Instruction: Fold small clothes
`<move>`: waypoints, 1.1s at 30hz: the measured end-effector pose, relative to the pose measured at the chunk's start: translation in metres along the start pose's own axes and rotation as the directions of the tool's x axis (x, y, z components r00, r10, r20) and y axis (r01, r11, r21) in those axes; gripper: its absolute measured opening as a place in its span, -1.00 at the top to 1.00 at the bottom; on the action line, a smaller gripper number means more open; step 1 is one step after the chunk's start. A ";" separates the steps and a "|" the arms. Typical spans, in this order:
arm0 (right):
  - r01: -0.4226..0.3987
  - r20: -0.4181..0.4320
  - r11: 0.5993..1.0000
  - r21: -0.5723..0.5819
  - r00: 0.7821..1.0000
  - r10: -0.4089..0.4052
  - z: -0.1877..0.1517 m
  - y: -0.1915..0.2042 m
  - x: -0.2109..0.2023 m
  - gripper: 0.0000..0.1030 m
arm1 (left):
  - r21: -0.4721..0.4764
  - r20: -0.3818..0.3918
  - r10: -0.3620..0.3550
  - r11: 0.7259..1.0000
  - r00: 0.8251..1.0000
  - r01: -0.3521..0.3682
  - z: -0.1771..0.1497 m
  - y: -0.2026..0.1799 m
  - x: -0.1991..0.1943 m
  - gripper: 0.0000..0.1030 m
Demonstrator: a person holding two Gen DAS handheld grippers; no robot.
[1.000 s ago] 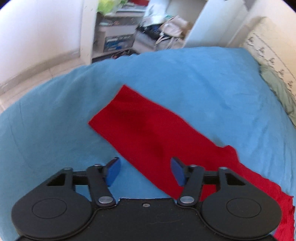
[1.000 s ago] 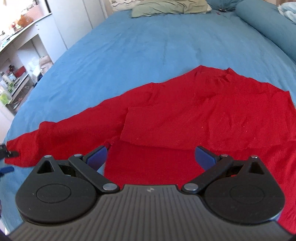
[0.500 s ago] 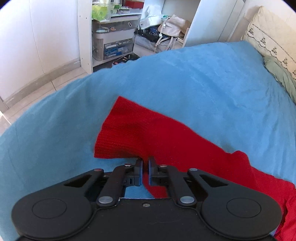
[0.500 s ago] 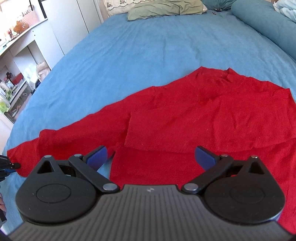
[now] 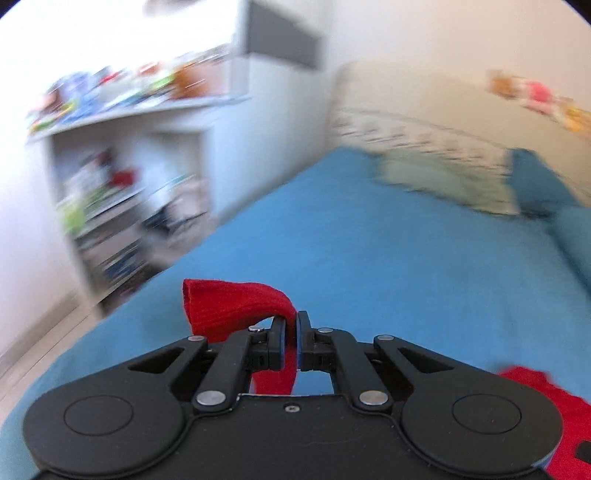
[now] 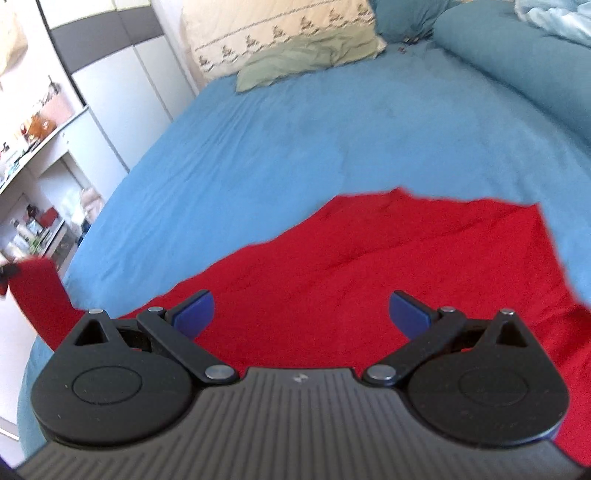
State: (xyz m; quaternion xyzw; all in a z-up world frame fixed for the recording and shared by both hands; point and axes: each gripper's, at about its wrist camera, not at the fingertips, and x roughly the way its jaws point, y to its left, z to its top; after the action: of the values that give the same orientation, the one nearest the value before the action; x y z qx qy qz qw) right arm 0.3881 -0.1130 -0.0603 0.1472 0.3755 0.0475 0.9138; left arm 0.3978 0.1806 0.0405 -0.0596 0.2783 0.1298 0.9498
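- The left wrist view is blurred, so the shelves (image 5: pixel 122 192) and the objects on them cannot be made out; the lower part of the red garment (image 6: pixel 388 273) is hidden behind the right gripper (image 6: pixel 301 312) body.
- One red garment is seen, together with two grippers, one green pillow (image 6: pixel 291 61) and one patterned cream pillow (image 6: pixel 280 26).
- The garment is plain red knit and lies spread on the blue bed (image 6: pixel 295 140); its sleeve (image 5: pixel 236 308) is lifted off the bed, with the open cuff hanging to the left.
- The jaws of the left gripper (image 5: pixel 291 332) are clenched on the sleeve.
- The jaws of the right gripper are released and wide apart, above the body of the garment.
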 end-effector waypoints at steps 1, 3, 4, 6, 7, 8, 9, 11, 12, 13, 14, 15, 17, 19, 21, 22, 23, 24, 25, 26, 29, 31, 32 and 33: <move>0.002 0.007 1.000 -0.001 1.000 -0.002 0.006 -0.012 -0.005 -1.00 | 0.030 0.011 -0.045 0.999 0.999 0.045 0.000 -0.029 -0.002 0.90; 0.014 0.020 1.000 -0.006 1.000 -0.014 0.016 -0.039 -0.014 -1.00 | 0.080 0.008 -0.143 0.987 0.990 0.142 -0.006 -0.085 -0.003 0.90; 0.023 0.027 1.000 -0.010 0.999 -0.023 0.021 -0.053 -0.019 -1.00 | 0.107 -0.002 -0.190 0.976 0.982 0.189 -0.013 -0.115 -0.002 0.90; 0.043 0.035 0.999 -0.013 0.999 -0.042 0.028 -0.080 -0.028 -1.00 | 0.160 -0.031 -0.268 0.950 0.963 0.269 -0.033 -0.168 0.001 0.90; 0.057 0.036 0.998 -0.013 0.998 -0.056 0.030 -0.094 -0.031 -1.00 | 0.184 -0.048 -0.296 0.936 0.954 0.300 -0.046 -0.194 0.003 0.90; 0.071 0.034 0.997 -0.012 0.997 -0.070 0.031 -0.109 -0.034 -1.00 | 0.202 -0.084 -0.326 0.920 0.942 0.337 -0.063 -0.220 0.009 0.90; 0.084 0.029 0.996 -0.009 0.996 -0.083 0.031 -0.122 -0.036 -1.00 | 0.213 -0.115 -0.344 0.908 0.932 0.362 -0.076 -0.239 0.013 0.90; 0.111 0.015 0.994 0.003 0.994 -0.111 0.029 -0.149 -0.038 -1.00 | 0.234 -0.183 -0.364 0.886 0.913 0.400 -0.110 -0.273 0.025 0.90; 0.121 0.006 0.993 0.012 0.993 -0.121 0.026 -0.162 -0.037 -1.00 | 0.250 -0.219 -0.361 0.877 0.906 0.410 -0.126 -0.288 0.032 0.90; 0.129 -0.005 0.991 0.020 0.992 -0.129 0.024 -0.175 -0.037 -1.00 | 0.265 -0.256 -0.354 0.869 0.900 0.417 -0.142 -0.299 0.039 0.90; 0.137 -0.016 0.990 0.027 0.991 -0.137 0.021 -0.186 -0.037 -1.00 | 0.275 -0.293 -0.349 0.861 0.890 0.428 -0.158 -0.308 0.046 0.90; 0.144 -0.026 0.989 0.036 0.989 -0.143 0.017 -0.195 -0.036 -1.00 | 0.284 -0.323 -0.340 0.855 0.883 0.433 -0.171 -0.315 0.053 0.90; 0.148 -0.046 0.988 0.049 0.988 -0.146 0.011 -0.213 -0.034 -1.00 | 0.303 -0.371 -0.314 0.849 0.874 0.434 -0.190 -0.324 0.060 0.88; 0.151 -0.060 0.987 0.053 0.987 -0.148 0.005 -0.222 -0.032 -1.00 | 0.318 -0.383 -0.297 0.846 0.874 0.427 -0.197 -0.329 0.063 0.81; 0.143 -0.070 0.988 0.066 0.988 -0.138 0.005 -0.228 -0.030 -1.00 | 0.317 -0.393 -0.305 0.841 0.868 0.439 -0.192 -0.325 0.061 0.30; 0.127 -0.071 0.989 0.081 0.990 -0.122 0.007 -0.228 -0.030 -1.00 | 0.310 -0.399 -0.311 0.839 0.862 0.447 -0.188 -0.322 0.058 -0.24; 0.104 -0.071 0.990 0.096 0.993 -0.097 0.010 -0.226 -0.030 -1.00 | 0.305 -0.394 -0.314 0.842 0.864 0.445 -0.183 -0.314 0.054 -0.47; 0.081 -0.072 0.991 0.105 0.995 -0.074 0.015 -0.224 -0.029 -1.00 | 0.301 -0.379 -0.319 0.845 0.868 0.442 -0.177 -0.306 0.048 -0.47; 0.058 -0.073 0.993 0.106 0.996 -0.051 0.020 -0.220 -0.027 -1.00 | 0.302 -0.374 -0.319 0.846 0.871 0.440 -0.175 -0.296 0.042 -0.47; 0.041 -0.076 0.995 0.092 0.997 -0.034 0.026 -0.209 -0.021 -1.00 | 0.309 -0.374 -0.305 0.849 0.876 0.428 -0.171 -0.285 0.037 -0.47; 0.021 -0.094 0.999 -0.037 0.995 -0.025 0.039 -0.172 -0.008 -1.00 | 0.317 -0.377 -0.239 0.874 0.895 0.367 -0.163 -0.246 0.031 -0.47; -0.003 -0.117 0.989 -0.151 0.993 -0.015 0.040 -0.142 0.007 -1.00 | 0.315 -0.383 -0.178 0.897 0.906 0.309 -0.163 -0.218 0.033 -0.47; -0.017 -0.126 0.977 -0.212 0.992 -0.010 0.037 -0.126 0.015 -1.00 | 0.312 -0.383 -0.152 0.907 0.911 0.282 -0.164 -0.206 0.036 -0.47; -0.024 -0.134 0.962 -0.271 0.991 -0.013 0.034 -0.111 0.024 -1.00 | 0.309 -0.383 -0.121 0.918 0.916 0.251 -0.165 -0.192 0.040 -0.47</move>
State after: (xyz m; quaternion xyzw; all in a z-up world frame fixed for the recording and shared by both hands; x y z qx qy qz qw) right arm 0.4264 -0.2219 -0.0875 0.0177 0.4259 0.1112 0.8977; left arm 0.3988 -0.0257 -0.1118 0.0618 0.4572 -0.0273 0.8868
